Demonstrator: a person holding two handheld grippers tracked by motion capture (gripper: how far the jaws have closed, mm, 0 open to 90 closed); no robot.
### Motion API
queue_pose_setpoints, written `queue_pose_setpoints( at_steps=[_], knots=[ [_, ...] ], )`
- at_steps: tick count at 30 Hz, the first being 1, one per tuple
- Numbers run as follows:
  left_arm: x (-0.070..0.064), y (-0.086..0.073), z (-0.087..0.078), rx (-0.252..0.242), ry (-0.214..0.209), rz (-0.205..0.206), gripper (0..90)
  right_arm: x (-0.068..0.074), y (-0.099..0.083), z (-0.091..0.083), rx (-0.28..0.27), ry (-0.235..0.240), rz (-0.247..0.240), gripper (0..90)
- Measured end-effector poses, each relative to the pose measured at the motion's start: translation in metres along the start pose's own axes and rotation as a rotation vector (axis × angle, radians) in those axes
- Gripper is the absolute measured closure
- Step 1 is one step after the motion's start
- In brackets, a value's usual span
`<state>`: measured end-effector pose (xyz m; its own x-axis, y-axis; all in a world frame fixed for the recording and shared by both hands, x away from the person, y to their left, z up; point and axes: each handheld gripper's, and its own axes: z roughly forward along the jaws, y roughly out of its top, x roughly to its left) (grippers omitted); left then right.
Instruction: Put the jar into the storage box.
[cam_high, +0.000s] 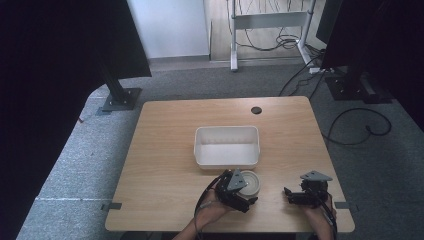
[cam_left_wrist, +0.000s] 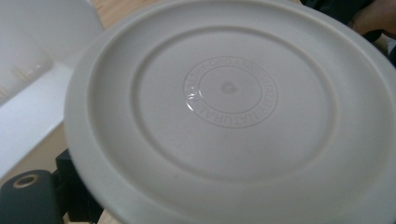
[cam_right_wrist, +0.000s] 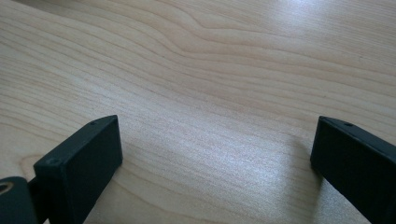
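A white round plate (cam_left_wrist: 229, 107) is seen close up in the left gripper view, tilted, with a ring of embossed letters at its middle. In the high view the plate (cam_high: 251, 182) is at the table's front, just below the white bin. My left gripper (cam_high: 239, 191) is shut on its rim, and one black finger (cam_left_wrist: 29, 198) shows under the plate's lower left edge. My right gripper (cam_high: 292, 196) is at the front right of the table. Its jaws stand wide open over bare wood (cam_right_wrist: 217, 161) with nothing between them.
A white rectangular bin (cam_high: 227, 146) stands empty in the middle of the wooden table (cam_high: 165, 150); its wall (cam_left_wrist: 28, 74) is close beside the plate. A round cable hole (cam_high: 256, 110) is at the far edge. Black stands and floor cables lie beyond the table.
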<state>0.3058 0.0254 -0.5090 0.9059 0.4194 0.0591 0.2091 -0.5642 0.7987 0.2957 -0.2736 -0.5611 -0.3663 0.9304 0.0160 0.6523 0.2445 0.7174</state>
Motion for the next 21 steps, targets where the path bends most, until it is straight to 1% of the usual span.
queue_pose_setpoints(
  at_steps=[2,8,9,10,21],
  knots=[
    [0.001,0.000,0.000,0.000,0.002,0.000,9.6,0.000,0.000,0.000,0.000,0.000,0.000,1.7],
    [0.011,0.000,-0.004,0.002,0.019,-0.016,9.7,0.000,0.000,0.000,0.000,0.000,0.000,1.7],
    [0.011,0.000,-0.004,0.002,0.019,-0.016,9.7,0.000,0.000,0.000,0.000,0.000,0.000,1.7],
    [0.014,0.000,-0.005,-0.001,0.025,-0.024,9.7,0.000,0.000,0.000,0.000,0.000,0.000,1.7],
    [0.030,0.002,-0.013,-0.007,0.065,-0.038,9.6,0.000,0.000,0.000,0.001,0.000,0.000,1.7]
  ],
)
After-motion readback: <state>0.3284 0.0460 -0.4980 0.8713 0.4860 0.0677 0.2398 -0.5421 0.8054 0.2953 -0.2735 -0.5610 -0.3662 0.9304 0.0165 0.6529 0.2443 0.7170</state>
